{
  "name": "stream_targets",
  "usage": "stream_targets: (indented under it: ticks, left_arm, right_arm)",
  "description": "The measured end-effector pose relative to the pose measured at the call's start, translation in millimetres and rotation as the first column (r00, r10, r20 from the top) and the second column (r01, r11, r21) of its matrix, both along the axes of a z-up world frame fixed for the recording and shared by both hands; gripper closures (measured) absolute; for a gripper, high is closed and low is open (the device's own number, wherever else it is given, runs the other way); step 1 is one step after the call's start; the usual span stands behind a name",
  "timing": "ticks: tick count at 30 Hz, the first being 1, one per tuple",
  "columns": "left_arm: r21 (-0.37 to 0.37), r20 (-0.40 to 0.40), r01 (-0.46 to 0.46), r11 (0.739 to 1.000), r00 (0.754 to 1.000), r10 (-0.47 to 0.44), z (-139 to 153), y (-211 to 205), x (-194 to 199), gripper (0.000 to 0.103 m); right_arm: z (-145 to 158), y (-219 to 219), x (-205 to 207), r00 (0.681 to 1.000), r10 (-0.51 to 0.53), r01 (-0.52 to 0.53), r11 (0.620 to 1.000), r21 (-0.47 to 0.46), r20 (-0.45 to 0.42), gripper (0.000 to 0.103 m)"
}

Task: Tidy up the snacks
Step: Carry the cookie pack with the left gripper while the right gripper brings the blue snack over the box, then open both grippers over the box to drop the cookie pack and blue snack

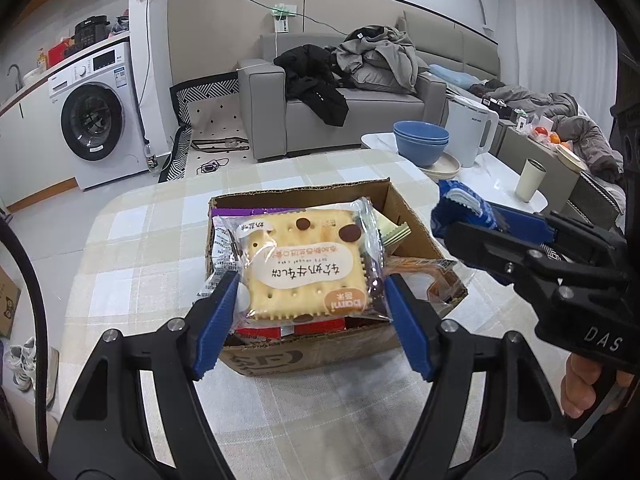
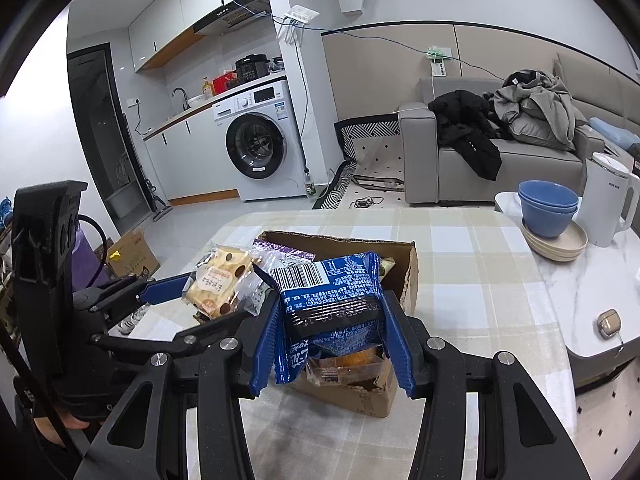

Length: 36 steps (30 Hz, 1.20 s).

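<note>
Under both held packets, box contents stay mostly hidden.

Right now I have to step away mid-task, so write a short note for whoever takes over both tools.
Left tool: shut on the cracker pack, held over the cardboard box.
Right tool: shut on the blue snack bag, also above the box.
Box sits on the checked tablecloth, with several snacks already inside.
Left to do: place both held packs.
</note>
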State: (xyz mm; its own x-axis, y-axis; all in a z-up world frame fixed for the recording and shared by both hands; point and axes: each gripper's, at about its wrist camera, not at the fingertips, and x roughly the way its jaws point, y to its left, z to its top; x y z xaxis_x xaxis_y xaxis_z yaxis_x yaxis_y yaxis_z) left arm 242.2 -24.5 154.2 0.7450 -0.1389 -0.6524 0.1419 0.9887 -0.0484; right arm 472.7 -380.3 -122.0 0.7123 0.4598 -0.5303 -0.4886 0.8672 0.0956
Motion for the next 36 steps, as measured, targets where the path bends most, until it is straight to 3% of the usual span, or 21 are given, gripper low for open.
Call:
stream_targets:
  ticks: [24, 36]
  left_arm:
    - [0.056, 0.0, 0.0, 0.998, 1.0, 0.0, -33, -19, 66, 0.031]
    - [0.029, -0.006, -0.014, 0.999, 1.0, 0.014, -45, -7, 75, 0.03]
  right_arm:
    - [-11, 18, 59, 0.999, -0.027, 0.026, 0.999, -0.02, -0.036, 0.054]
    - [-16, 26, 73, 0.998, -0.043, 0.04, 0.998, -0.045, -0.054, 0.051]
